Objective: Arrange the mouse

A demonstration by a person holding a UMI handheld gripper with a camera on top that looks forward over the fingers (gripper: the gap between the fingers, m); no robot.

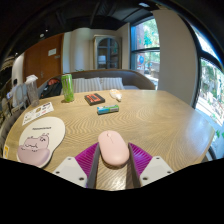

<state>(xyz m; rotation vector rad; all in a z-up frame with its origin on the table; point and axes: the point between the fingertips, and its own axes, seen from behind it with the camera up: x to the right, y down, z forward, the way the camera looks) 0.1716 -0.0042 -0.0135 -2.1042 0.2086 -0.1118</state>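
- Between the jaws (113,160) sat the pink mouse (113,148), resting on the wooden bench (150,115), with the purple pads (87,156) close along both its flanks; whether they pressed on it could not be told.
- Left of the mouse lay the round mouse mat (40,140), likely its destination.
- Judged risk: a loose hold on the smooth, rounded shell could let the mouse slip or twist when lifted.
- Beyond the mouse, a green cup (67,87), a book (94,99) and a small box (108,109) were too small to make out.
- Its underside and rear were hidden.
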